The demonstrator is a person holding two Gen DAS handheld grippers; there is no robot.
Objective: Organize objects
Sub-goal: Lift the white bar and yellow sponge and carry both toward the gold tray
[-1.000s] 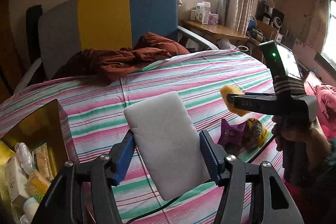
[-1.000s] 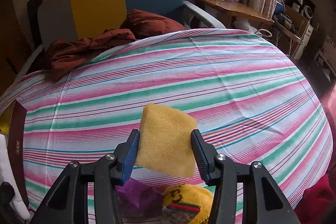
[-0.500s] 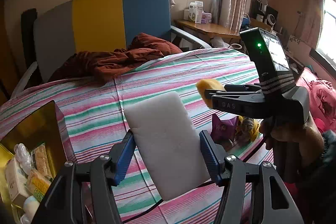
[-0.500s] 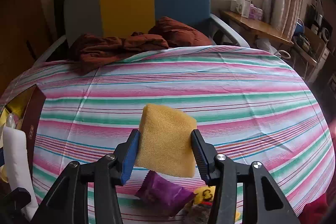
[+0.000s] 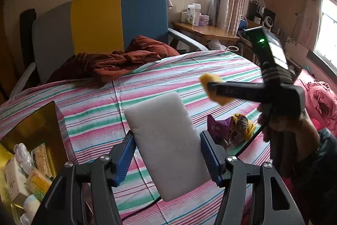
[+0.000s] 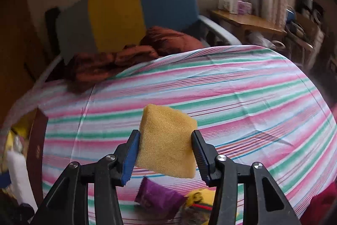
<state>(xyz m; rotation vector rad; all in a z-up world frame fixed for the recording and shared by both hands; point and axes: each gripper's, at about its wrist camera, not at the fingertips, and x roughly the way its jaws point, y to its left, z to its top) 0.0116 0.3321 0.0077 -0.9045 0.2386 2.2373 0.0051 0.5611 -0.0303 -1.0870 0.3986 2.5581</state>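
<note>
Gold-lined box (image 5: 45, 125) is sitting open at the left edge of the striped bed sheet (image 5: 147, 77), already holding wrapped snacks and small packets, and it is the landmark everything else is being judged against. Just right of the box, the left gripper (image 5: 168, 155) is clamping the white foam block (image 5: 166, 147) by its long sides, the block standing tilted well above the sheet. Farther right of the box, the purple packet (image 5: 217, 125) and a yellow wrapped item (image 5: 242, 124) are lying together on the sheet. Farthest from the box, the right gripper (image 6: 164, 153) is pinching the yellow sponge (image 6: 167, 141) between both pads, also clear of the sheet. Judging by this, both pieces are being carried toward the box. Doing it well probably means bringing one gripper over the box at a time, lowering the foam flat into free space beside the packets, and keeping both grips firm until each piece is resting inside, since soft foam may spring or tip.
</note>
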